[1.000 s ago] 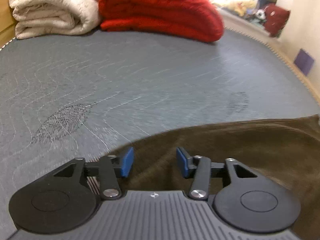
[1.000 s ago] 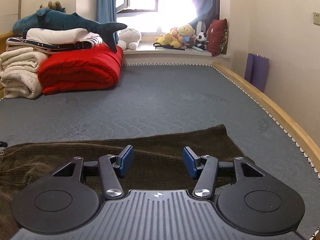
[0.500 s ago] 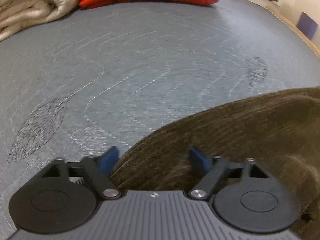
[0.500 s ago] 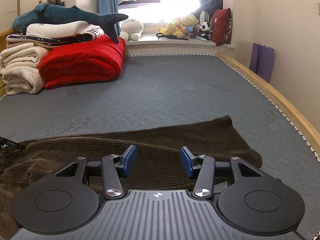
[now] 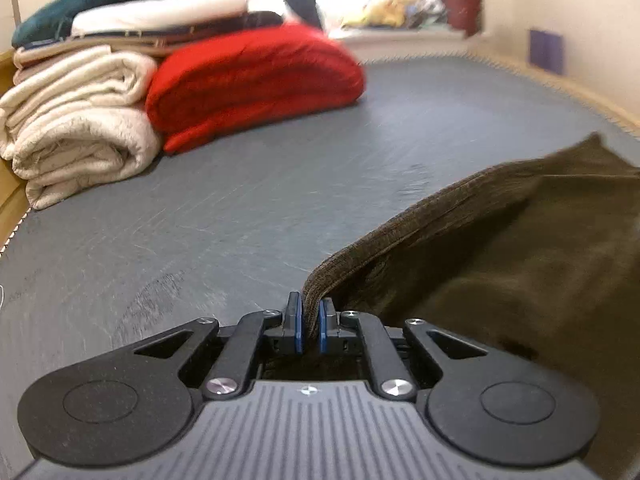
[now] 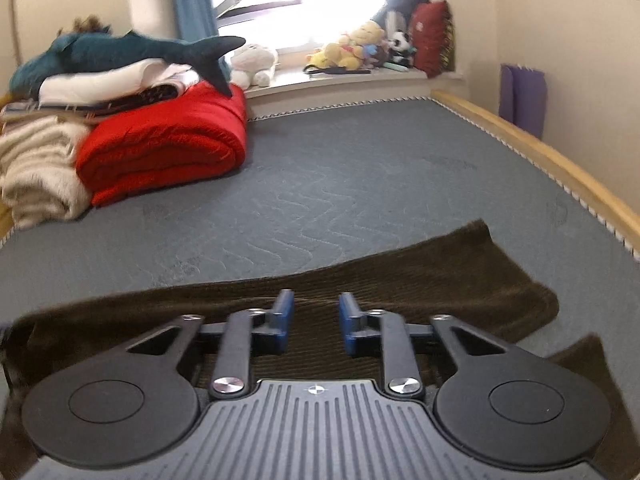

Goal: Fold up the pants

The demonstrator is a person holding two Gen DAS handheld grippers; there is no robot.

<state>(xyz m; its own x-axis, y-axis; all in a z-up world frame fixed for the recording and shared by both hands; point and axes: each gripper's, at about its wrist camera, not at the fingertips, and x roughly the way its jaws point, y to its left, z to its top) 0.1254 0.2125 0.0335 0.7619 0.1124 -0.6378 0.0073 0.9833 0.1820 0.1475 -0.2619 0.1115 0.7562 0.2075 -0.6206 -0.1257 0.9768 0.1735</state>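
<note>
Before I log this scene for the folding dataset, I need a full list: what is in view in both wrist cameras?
pants: one, dark brown corduroy, spread across the near mattress; one edge lifted in the left gripper
mattress: one, grey quilted, under everything
blanket: one, red, folded, far left
cream blankets: folded stack, left of the red one
folded linens: white and dark layers, on top of the stack
plush shark: one, teal, on top of the pile
soft toys: several, windowsill
cushion: one, red, windowsill
bed rail: wooden, right side
purple item: against the right wall
left gripper: blue pads clamped on the pants edge
right gripper: jaws closing above the pants, pads apart
</note>
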